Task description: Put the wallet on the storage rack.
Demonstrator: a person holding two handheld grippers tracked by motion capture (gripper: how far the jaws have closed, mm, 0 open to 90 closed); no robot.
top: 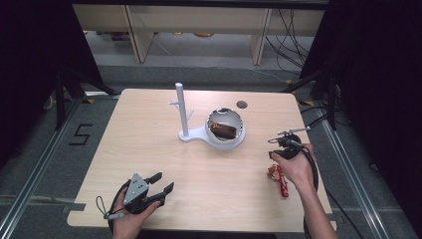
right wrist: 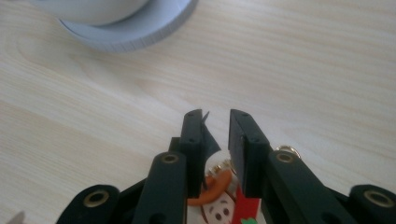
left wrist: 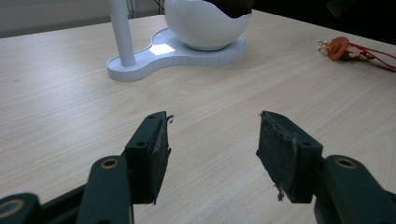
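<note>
Left gripper (top: 158,185): hovering at near edge, jaws wide, holding nothing | right gripper (right wrist: 216,122): jaws narrow, gripping nothing | charm (top: 279,178): lying on table (top: 149,144) beneath right hand (top: 297,164), right of stand (top: 211,130)

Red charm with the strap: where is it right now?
In the high view the red charm lies flat on the table near its right edge, just below the right gripper and right of the white bowl stand.

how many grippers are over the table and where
2. The left gripper sits at the near left edge of the table, jaws open over bare wood. The right gripper is at the right side, just above the red charm, jaws slightly apart.
</note>
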